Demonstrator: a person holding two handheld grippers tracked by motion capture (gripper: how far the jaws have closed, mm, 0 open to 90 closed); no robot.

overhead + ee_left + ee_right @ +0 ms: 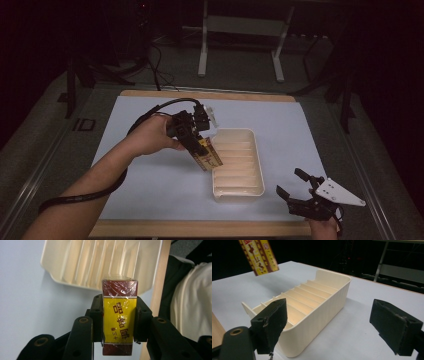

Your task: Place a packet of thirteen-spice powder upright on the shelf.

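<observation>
Left tongs (205, 150) clamped, raised; right tongs (295, 187) wide apart, low.

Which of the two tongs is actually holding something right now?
The left tongs, shut on the yellow and dark red box above the cream tray. The right tongs are open and hold nothing.

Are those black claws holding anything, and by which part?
The left gripper clamps a yellow box across its sides. The right gripper holds nothing.

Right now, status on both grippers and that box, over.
Left gripper shut on yellow-and-maroon box, held in the air by the cream slotted tray. Right gripper open, empty, near the tray's end. Tray slots bare, nothing blocking.
</observation>
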